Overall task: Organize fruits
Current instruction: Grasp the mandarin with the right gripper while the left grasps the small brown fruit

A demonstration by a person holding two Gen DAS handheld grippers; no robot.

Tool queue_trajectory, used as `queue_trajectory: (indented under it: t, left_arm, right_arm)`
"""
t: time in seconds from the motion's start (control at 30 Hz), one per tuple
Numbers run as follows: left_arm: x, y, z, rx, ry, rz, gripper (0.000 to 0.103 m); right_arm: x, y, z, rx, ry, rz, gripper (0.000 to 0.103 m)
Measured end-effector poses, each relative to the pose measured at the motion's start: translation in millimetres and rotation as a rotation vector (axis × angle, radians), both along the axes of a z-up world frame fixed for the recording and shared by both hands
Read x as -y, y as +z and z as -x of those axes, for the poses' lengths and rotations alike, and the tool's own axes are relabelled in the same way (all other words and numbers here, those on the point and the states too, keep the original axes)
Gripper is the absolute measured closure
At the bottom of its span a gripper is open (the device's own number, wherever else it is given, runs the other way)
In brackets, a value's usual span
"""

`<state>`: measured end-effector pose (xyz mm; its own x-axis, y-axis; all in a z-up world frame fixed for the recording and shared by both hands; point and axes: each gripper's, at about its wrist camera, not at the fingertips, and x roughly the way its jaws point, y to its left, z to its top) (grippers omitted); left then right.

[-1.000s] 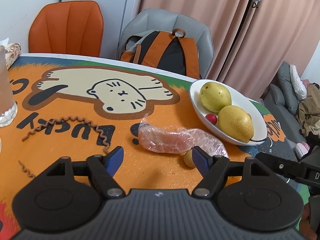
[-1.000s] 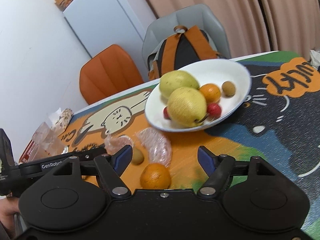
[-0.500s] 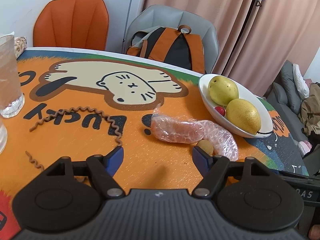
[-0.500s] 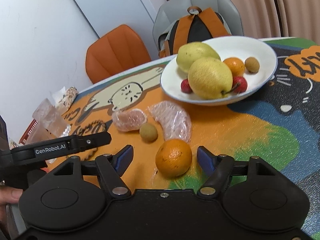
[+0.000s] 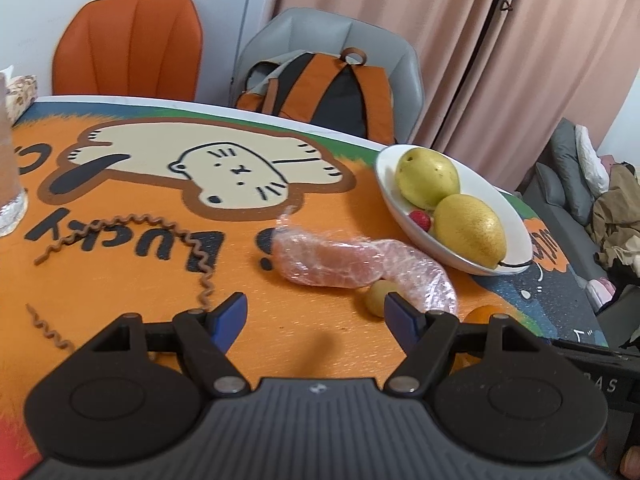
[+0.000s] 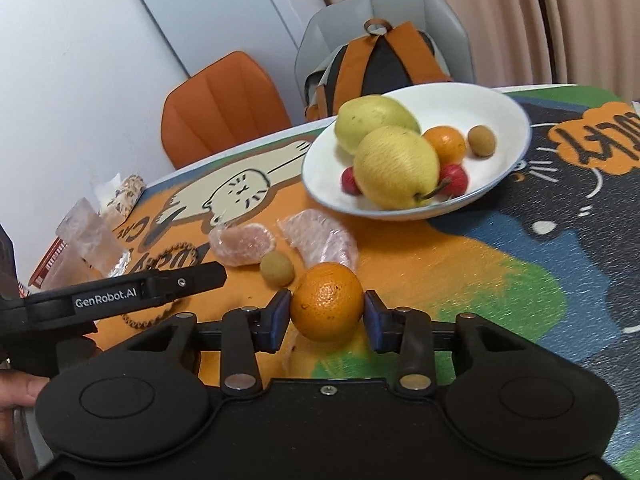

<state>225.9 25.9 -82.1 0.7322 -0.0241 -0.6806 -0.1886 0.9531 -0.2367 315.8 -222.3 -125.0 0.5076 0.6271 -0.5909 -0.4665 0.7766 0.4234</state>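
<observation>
- The right gripper [image 6: 326, 316] has its two blue pads pressed against both sides of an orange [image 6: 327, 306], so the jaws are narrowed onto the fruit and it sits between them, above the orange part of the table mat [image 6: 460, 272].
- The left gripper [image 5: 316, 316] is spread wide, with nothing between its blue fingers [image 5: 230, 316]; it hangs over the mat.
- A white bowl [image 6: 508, 120] stands further back on the mat. It holds two yellow-green pears [image 6: 394, 168], a smaller orange [image 6: 446, 144], a brownish longan [image 6: 482, 141] and two small red fruits [image 6: 454, 178].
- Between the bowl and the right gripper lie two pomelo segments in clear plastic wrap: one [image 6: 322, 240] is just behind the held orange, the other [image 6: 242, 242] is more to the left.
- A second longan [image 6: 277, 267] lies on the mat near both segments, just beside the held orange on its left.
- In the left wrist view this longan [image 5: 378, 297] is just beside the right finger of the left gripper, and the wrapped segments [image 5: 360, 266] are beyond it.
- A brown coiled cord [image 5: 192, 248] lies on the mat on the left side.
- A clear glass [image 6: 90, 236] stands at the left edge of the table.
- Behind the table are an orange chair [image 5: 128, 44] and a grey chair [image 5: 320, 36] with an orange and black backpack [image 5: 332, 88] on it.
</observation>
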Motion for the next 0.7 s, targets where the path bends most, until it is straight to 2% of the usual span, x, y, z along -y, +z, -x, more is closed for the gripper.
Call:
queue_trajectory:
  t: [0.3,0.43,0.57,0.7]
  left_arm:
    - [19.4,-1.8,-14.4,0.014,-0.042,-0.012,0.035]
    - [23.8,-5.5,-21.8,0.005,-0.048,-0.005,0.043]
    - [30.3,-9.8,-28.3,-0.003,-0.057,0.0,0.046]
    - [34.7,-16.9,-35.3,-0.024,-0.054,0.001,0.057]
  right_arm:
    - [24.2,6.1,-10.8,0.014,-0.06,-0.012,0.066]
    - [32.1,6.2,-13.8,0.017,-0.077,-0.012,0.066]
    - [39.4,5.1,-16.7,0.014,-0.095,-0.011,0.066]
    - [47.9,3.6,-19.0,0.012,-0.109,-0.011,0.066]
